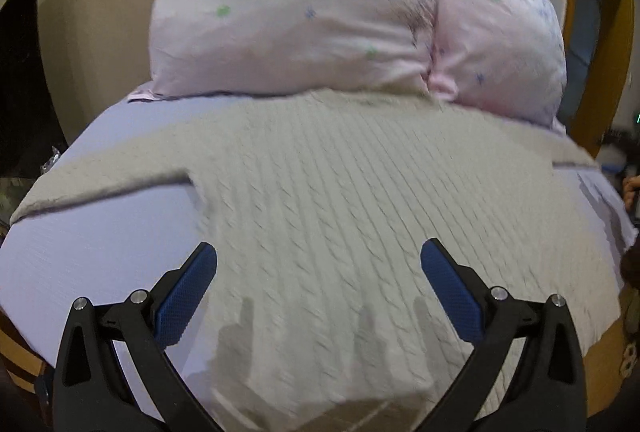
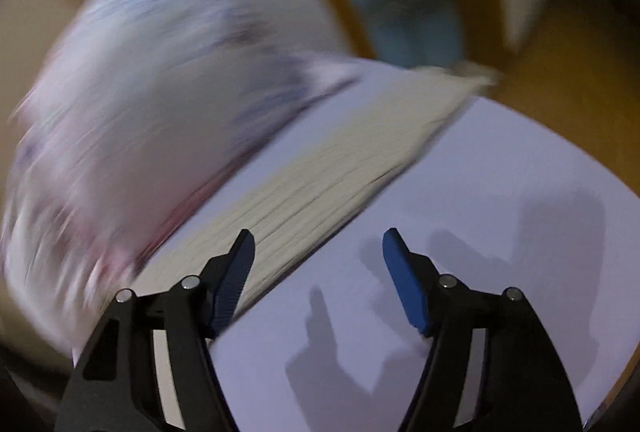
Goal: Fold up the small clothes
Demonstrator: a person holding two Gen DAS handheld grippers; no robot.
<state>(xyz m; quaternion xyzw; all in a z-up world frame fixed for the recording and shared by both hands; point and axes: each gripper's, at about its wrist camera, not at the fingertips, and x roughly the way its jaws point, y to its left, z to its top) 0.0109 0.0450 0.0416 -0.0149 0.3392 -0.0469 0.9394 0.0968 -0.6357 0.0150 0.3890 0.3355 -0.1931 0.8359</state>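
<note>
— Sweater, cream and cable-knit: where did it lie?

— It lay spread flat on the bed, over the pale lilac sheet, and it filled most of my left camera's view. One sleeve stretched out to the left across the sheet. In my right camera, which was badly blurred, the other sleeve ran as a long strip up toward the far edge of the bed.

— And what was behind it?

— A large pink pillow with small green and blue marks stood against the head of the bed, its lower edge touching the top of the knit. A second pillow in the same fabric sat just beside it on the right.

— How were your tools?

— My left hand-held gripper hung over the body of the garment with its jaws spread wide and nothing between the blue pads. My right hand-held gripper was likewise spread apart and held nothing; its left finger sat over the edge of that sleeve, while the rest of it was above bare sheet. Whether either touched the cloth, I couldn't tell.
</note>
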